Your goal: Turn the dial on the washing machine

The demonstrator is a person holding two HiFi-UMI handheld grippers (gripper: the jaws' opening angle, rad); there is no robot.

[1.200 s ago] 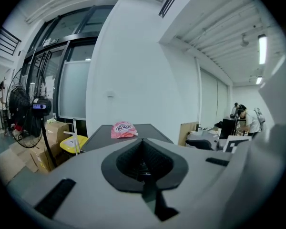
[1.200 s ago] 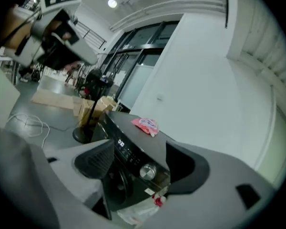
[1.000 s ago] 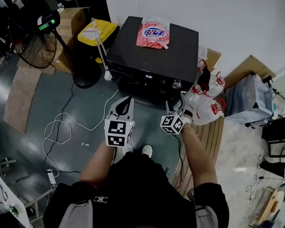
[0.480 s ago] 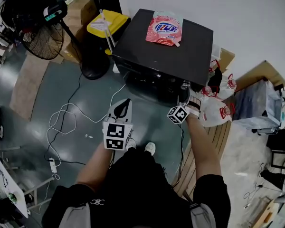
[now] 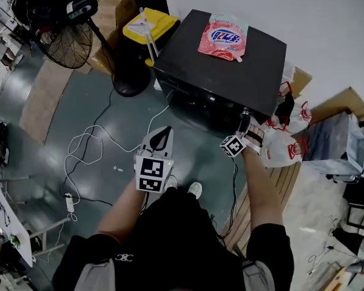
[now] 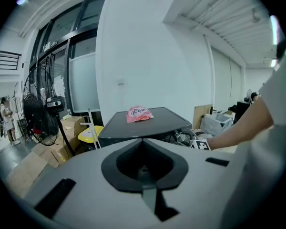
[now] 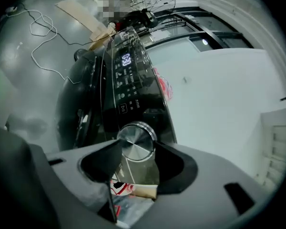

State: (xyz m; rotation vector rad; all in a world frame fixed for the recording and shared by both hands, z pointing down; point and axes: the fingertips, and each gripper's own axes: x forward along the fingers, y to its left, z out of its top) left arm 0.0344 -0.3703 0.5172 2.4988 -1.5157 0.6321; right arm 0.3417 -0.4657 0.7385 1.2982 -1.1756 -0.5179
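A person stands facing a black washing machine [image 5: 221, 59] on a grey floor, a two-jaw gripper in each hand. At the scene's 10 o'clock stands a floor fan [image 5: 64, 32], and a white cable [image 5: 85, 150] loops over the floor at 9 o'clock. The left gripper [image 5: 162, 131], its jaws pressed together on nothing, is held low at about 11 o'clock from the person's body, pointing toward the machine but well apart from it. A pink pouch [image 5: 223, 36] lies on the machine's lid at 12 o'clock. The work is at 1 o'clock. There the right gripper [image 7: 137, 149] has its nose at the control panel, and the silver dial [image 7: 136, 140], at the panel's right end, sits between its jaws, which are closing on it. The tips stand at opposite sides of the rim, though no firm bite shows yet. The dial lies dead ahead of this gripper, at its own 12 o'clock, with its axis standing straight out of the panel in line with the gripper. The coming turn therefore looks like a roll of the right wrist about that line once the pads seat. The right hand is by far the nearer. White plastic bags [image 5: 285, 147] slump at 3 o'clock beside the machine.
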